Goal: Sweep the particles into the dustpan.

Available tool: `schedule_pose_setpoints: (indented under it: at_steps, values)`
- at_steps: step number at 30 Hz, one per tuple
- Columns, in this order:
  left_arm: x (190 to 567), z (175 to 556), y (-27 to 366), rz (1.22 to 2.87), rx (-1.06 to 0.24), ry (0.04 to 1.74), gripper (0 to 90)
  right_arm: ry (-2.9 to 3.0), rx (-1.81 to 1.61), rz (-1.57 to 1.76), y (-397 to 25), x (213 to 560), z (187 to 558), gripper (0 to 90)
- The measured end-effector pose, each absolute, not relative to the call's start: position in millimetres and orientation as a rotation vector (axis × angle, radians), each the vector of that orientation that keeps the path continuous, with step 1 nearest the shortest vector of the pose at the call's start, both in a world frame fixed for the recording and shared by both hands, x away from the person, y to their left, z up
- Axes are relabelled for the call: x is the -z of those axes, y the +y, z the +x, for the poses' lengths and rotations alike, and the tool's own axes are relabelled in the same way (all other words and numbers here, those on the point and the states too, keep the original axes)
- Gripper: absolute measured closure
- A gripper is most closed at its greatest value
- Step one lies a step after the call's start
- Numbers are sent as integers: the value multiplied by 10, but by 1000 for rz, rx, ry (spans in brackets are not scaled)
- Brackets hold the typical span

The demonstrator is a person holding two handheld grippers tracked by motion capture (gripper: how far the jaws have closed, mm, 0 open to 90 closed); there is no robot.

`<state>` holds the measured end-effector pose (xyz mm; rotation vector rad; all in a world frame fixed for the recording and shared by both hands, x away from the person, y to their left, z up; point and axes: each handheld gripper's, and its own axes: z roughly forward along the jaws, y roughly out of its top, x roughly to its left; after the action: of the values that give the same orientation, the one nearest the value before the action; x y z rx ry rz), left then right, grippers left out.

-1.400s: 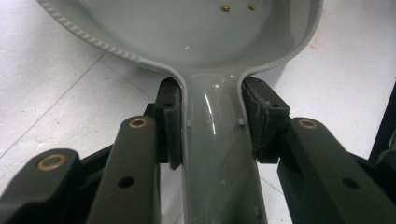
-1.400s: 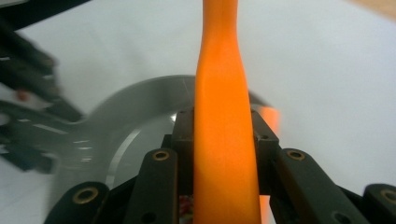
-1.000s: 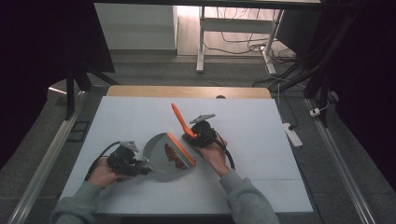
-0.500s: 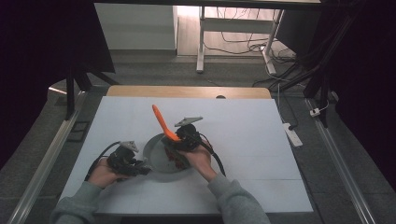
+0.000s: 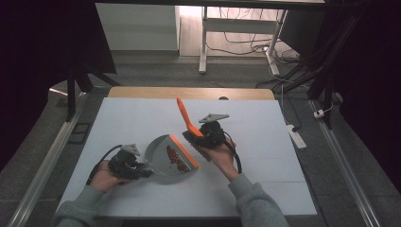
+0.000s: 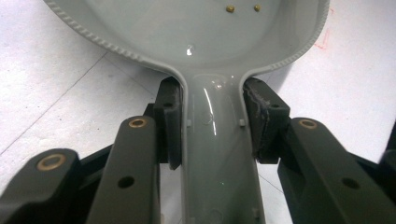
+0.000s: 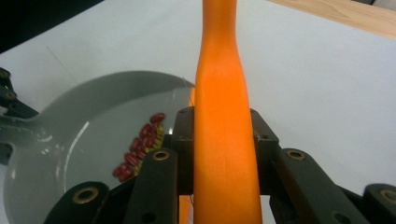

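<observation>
Down in the lower left of the high view, the left hand-held gripper (image 5: 142, 169) pinches the handle of a grey dustpan (image 5: 166, 155) lying flat on the white counter (image 5: 265, 142); its jaws press against both sides of the handle. Near the frame's centre, the right hand-held gripper (image 5: 197, 134) clamps an orange brush (image 5: 185, 118), handle angled up and away, bristles just beside the dustpan's orange lip. Small red beans (image 7: 137, 149) lie clustered inside the pan near that lip.
</observation>
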<state>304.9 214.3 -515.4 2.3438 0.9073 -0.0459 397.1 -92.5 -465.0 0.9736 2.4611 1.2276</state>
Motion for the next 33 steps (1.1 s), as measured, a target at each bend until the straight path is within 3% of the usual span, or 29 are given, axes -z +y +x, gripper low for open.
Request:
schedule_pose_setpoints:
  at_steps: [10,17,21,33]
  values:
    - [5198,2972,2087,2361,-37,921,603,2455,-1208,982,-1253,4655,3912,704]
    - [5210,2971,2035,2388,-68,909,524,2458,-1191,1008,-1386,4679,3895,704]
    - [5224,2979,2011,2407,-72,918,608,2453,-1190,1008,-1412,4665,3878,704]
    - [5188,2946,2026,2371,-90,923,618,2428,-1209,998,-1517,4601,3802,704]
